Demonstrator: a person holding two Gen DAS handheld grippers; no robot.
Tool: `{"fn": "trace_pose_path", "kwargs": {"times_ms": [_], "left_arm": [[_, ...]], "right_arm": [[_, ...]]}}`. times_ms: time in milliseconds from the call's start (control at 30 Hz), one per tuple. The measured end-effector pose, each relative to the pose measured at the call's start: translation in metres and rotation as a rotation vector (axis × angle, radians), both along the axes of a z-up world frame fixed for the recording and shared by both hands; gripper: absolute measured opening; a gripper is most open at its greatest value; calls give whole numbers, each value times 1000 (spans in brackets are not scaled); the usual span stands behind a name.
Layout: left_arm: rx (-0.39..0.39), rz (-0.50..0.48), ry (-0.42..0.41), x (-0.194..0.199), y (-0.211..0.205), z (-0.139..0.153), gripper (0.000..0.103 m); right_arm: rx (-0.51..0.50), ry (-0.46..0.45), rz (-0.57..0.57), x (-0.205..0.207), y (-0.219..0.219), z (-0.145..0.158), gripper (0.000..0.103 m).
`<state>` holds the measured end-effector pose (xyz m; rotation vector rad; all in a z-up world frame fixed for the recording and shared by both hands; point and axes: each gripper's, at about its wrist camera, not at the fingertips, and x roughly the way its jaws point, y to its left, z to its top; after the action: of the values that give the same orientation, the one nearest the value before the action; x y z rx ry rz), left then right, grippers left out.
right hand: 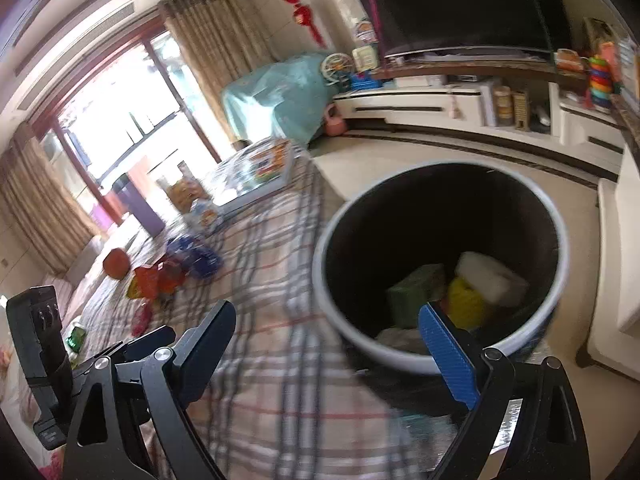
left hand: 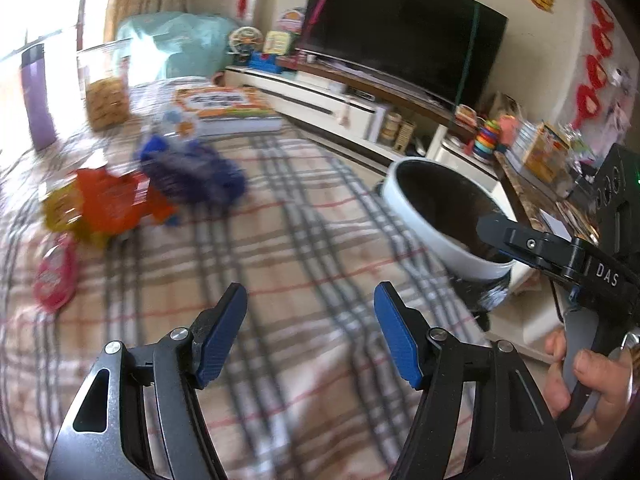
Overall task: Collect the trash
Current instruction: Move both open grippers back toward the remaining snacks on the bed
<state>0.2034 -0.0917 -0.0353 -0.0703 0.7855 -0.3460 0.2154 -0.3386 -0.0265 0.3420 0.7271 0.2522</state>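
Note:
My left gripper (left hand: 310,294) is open over the plaid tablecloth (left hand: 304,208), nothing between its blue pads. Wrappers lie far left of it: a blue crumpled one (left hand: 196,172), an orange one (left hand: 114,204), a yellow one (left hand: 60,208) and a pink packet (left hand: 54,272). The white bin (left hand: 436,236) stands off the table's right edge. My right gripper (right hand: 326,310) is open and empty beside the bin's rim (right hand: 340,320). Inside the bin lie a green box (right hand: 416,292), a yellow piece (right hand: 464,300) and a white block (right hand: 488,276). The blue wrapper (right hand: 194,258) and orange wrapper (right hand: 158,280) sit farther left.
A purple bottle (left hand: 36,96), a clear jar of snacks (left hand: 106,88) and a boxed book (left hand: 228,106) stand at the table's far end. A TV (left hand: 404,36) on a low white cabinet (left hand: 320,104) lines the wall. An orange fruit (right hand: 117,263) lies at the left.

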Motion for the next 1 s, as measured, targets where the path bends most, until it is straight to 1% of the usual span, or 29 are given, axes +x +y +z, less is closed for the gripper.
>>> {"fn": "trace_pose_path", "kwargs": {"times_ms": [200,400,533,700,1000], "left_arm": [[-8,86,9,-13,42,-6,67],[-10,155,11,-20,69,-9,67],[-11,185,11,-22,86,-11,67],[-6,227,16,-21,105,-13,68],[-1,282,41,-11,130,-20,68]], "right_arm": [[-17,-2,77,0,41,-3,94],[-33,9,144,6,79,-10,94],[-55,-4,185,11,102,-12,94],[-76,-6,213,23,121,-14,94],[-93,-1,241,47,137,-19,94]]}}
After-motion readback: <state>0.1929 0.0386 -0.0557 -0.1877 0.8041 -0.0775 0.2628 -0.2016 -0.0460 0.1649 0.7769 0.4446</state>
